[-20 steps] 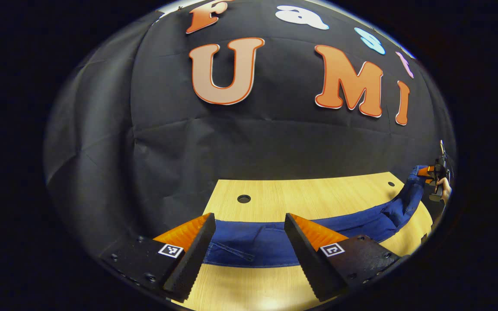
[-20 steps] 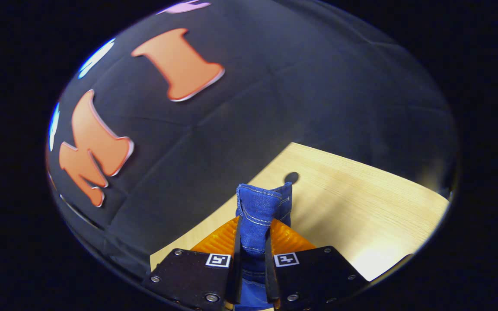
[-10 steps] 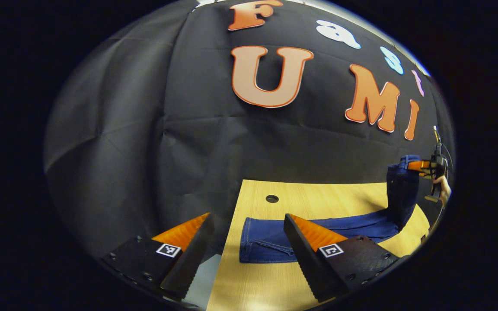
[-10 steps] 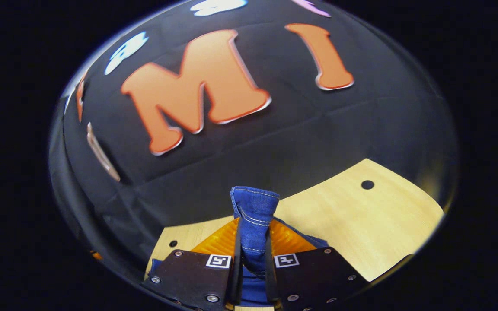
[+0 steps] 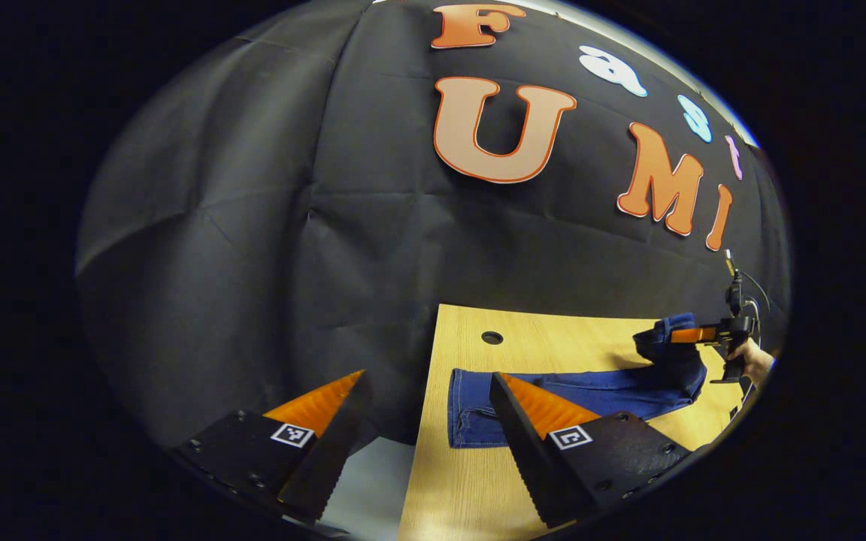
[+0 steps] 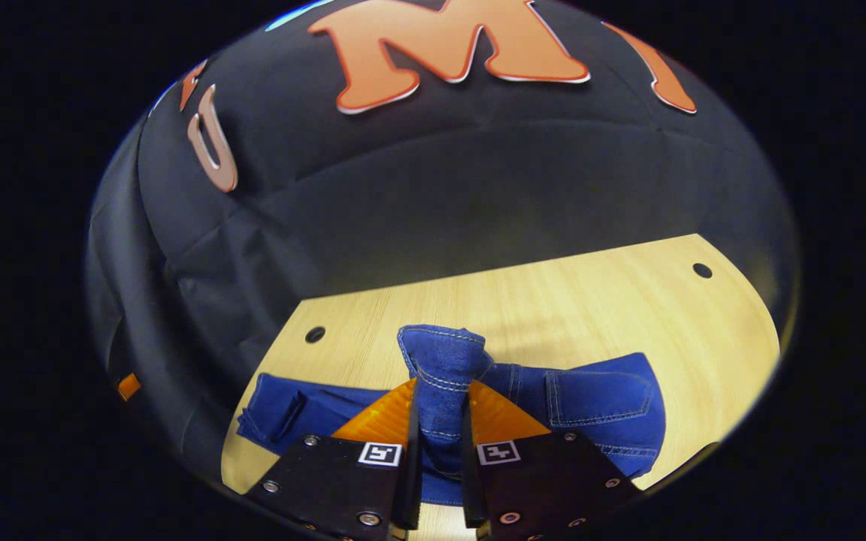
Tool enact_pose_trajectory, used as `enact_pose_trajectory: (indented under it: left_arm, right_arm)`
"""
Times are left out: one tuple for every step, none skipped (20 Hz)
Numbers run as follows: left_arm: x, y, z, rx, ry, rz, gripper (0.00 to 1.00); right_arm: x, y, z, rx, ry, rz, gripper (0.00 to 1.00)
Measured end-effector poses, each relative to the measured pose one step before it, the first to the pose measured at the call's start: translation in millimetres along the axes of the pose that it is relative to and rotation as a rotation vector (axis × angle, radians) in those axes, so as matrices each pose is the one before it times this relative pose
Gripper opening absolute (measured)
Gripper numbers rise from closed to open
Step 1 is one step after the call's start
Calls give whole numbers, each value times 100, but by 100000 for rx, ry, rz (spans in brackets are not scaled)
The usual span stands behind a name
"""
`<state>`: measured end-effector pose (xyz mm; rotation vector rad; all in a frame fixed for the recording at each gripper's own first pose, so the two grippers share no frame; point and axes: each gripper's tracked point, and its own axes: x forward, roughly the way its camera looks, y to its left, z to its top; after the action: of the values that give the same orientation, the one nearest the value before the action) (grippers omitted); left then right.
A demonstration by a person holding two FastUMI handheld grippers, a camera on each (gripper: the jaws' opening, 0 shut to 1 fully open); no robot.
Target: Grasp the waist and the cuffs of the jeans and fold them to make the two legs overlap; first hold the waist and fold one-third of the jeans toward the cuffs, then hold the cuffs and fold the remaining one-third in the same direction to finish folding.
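Denim is clamped between both fingers of the right gripper (image 6: 439,443): a bunched, stitched edge of the jeans (image 6: 598,398) stands up out of the closed jaws, raised above the table (image 6: 553,300). Whether this edge is waist or cuff cannot be told. Below it, one pair of jeans is seen lying flat along the near part of the table, with one patch pocket (image 6: 600,397) visible at the right of the right gripper view.

The left gripper (image 5: 422,443) is held wide apart and empty, off the table's left end; nothing is touched by its fingers. From the left gripper view, the jeans (image 5: 591,394) are seen stretched flat across the table (image 5: 553,342), their near end lying just inside the table's left edge, and their far end lifted and curled over by the right gripper (image 5: 685,335), which is held by a hand (image 5: 752,361).

Two round holes (image 6: 315,334) are counted in the tabletop, one near each back corner. Bare wood is left between the jeans and the back edge, and a narrower strip along the front edge. The wall (image 5: 252,225) is met directly behind the table.
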<state>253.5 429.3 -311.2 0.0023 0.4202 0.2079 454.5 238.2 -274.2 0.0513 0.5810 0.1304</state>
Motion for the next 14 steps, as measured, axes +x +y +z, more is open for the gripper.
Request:
enact_pose_trajectory:
  left_arm:
    - [243, -17, -275, -76, 558, -533, 97]
    - [157, -176, -284, -143, 584, -677, 97]
    - [88, -430, -308, -93, 401, -994, 97]
    - [164, -201, -200, -10, 499, -1012, 97]
    - [191, -250, -451, -10, 814, -755, 97]
    - [225, -226, -347, -211, 805, -758, 97]
    - [588, -141, -261, -530, 746, -608, 97]
    - [-70, 8, -270, -908, 601, -849, 98]
    - [92, -333, -287, -1618, 811, -1152, 98]
    - [113, -387, -312, -1658, 975, -1460, 98]
    - [418, -431, -541, -2320, 1048, -1173, 98]
    - [387, -203, -450, -1837, 670, -841, 98]
    - [140, -138, -401, -2568, 708, -981, 98]
    - [281, -585, -762, -5682, 2117, -1677, 98]
  right_arm:
    - [1055, 173, -943, -2435, 3461, 187, 23]
    - [986, 367, -991, -1764, 4183, 262, 22]
    - [780, 135, -910, -798, 3437, -162, 22]
    - [802, -21, -1057, -963, 2761, -222, 23]
    - [676, 263, -1164, -1299, 2444, -254, 23]
    - [368, 281, -739, -998, 1694, -304, 23]
    - [235, 363, -564, 236, 463, -477, 23]
    - [9, 295, 224, 364, -2210, 1309, 26]
    - [64, 57, -31, 678, -210, 2214, 27]
    - [51, 294, -406, 296, 932, 943, 42]
    - [-124, 657, -406, 584, 1860, 2003, 53]
    - [-163, 694, -136, 328, 606, 1584, 60]
    - [-299, 345, 13, 194, -617, 665, 78]
    - [-1012, -92, 227, -636, -698, -405, 96]
